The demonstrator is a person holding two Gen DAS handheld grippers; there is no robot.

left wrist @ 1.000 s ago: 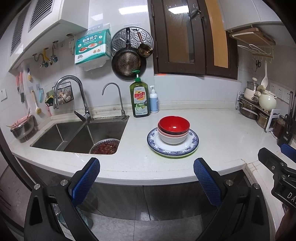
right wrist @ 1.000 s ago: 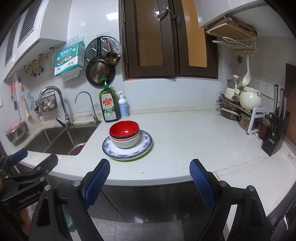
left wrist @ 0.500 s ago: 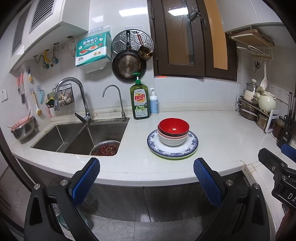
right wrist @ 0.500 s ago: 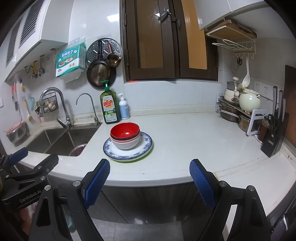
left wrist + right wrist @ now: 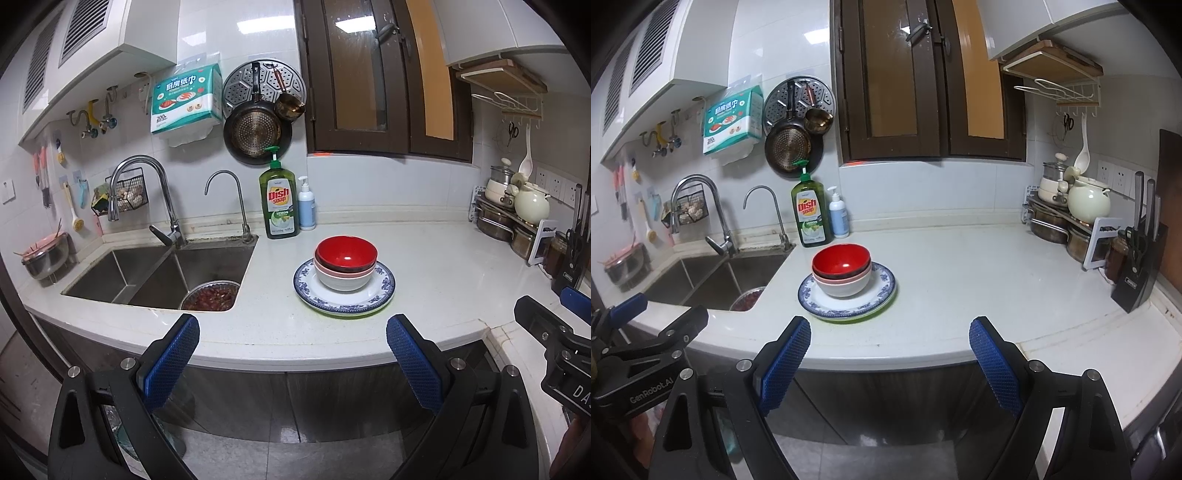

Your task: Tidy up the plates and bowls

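- Left wrist view, nearest: left gripper fingers spread wide apart, nothing between the blue pads; both sit short of the counter edge, over the dark cabinet front. Finger bases cut off by the frame bottom.
- Same view, far right of the claw: right gripper seen only in part; one black arm w/ a blue tip, rest cut off by the frame edge.
- Right wrist view, nearest: right gripper also wide apart, holding nothing, also short of the counter. Left gripper pokes in at far left, body w/ partly readable lettering.
- Ahead of both claws, on the counter: blue-rimmed plate w/ a green edge showing beneath it; can't tell how many plates are stacked. Ahead-right of the left claw, ahead-left of the right claw.
- On the plate: nested bowls, red bowl on top, pink bowl rim below, white bowl at the bottom. Lower bowls' insides hidden.
- Further left: sink w/ a metal basin of reddish stuff, half hidden by the counter lip; contents unclear. Right view shows only a sliver of it.
- Behind the plate: dish soap bottle.
- Far right: knife block fully seen in the right view, cropped in the left.
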